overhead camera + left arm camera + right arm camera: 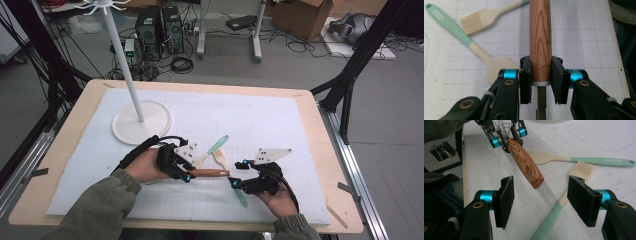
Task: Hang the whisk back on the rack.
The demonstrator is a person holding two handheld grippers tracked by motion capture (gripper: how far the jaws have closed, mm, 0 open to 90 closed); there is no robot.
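Left tongs (187, 176) clamped on a whisk with a wooden handle (209, 173), gripping it at the collar where wood meets wire. In the left gripper view the pads sit tight against both sides of the wood. Seen from the right gripper view the handle hangs clear of the mat, slanting down toward the right tongs, wire loops up behind the left tongs.

Right tongs (235, 183) stand wide, nothing between the pads (504, 200). They sit just right of the handle's free end, near edge of the tabletop (320, 125), facing it.

Judgement on progress: the whisk is picked up and carried in the air; a handover to the right tongs looks like the step in hand, not yet made, since no pad of theirs touches the wood. The white hanging stand (141, 122) at far left has bare hooks at its top, so hanging, if that is the aim, remains to be done.

Lying flat on the white gridded mat (280, 120): a spatula with a mint handle (212, 149) and a pastry brush with a mint handle (564, 197), both just beyond the whisk, untouched.

Writing: dark lettering runs along the wooden handle, too blurred to read. The spatula handle bears a small raised label near its hanging hole, unreadable too.
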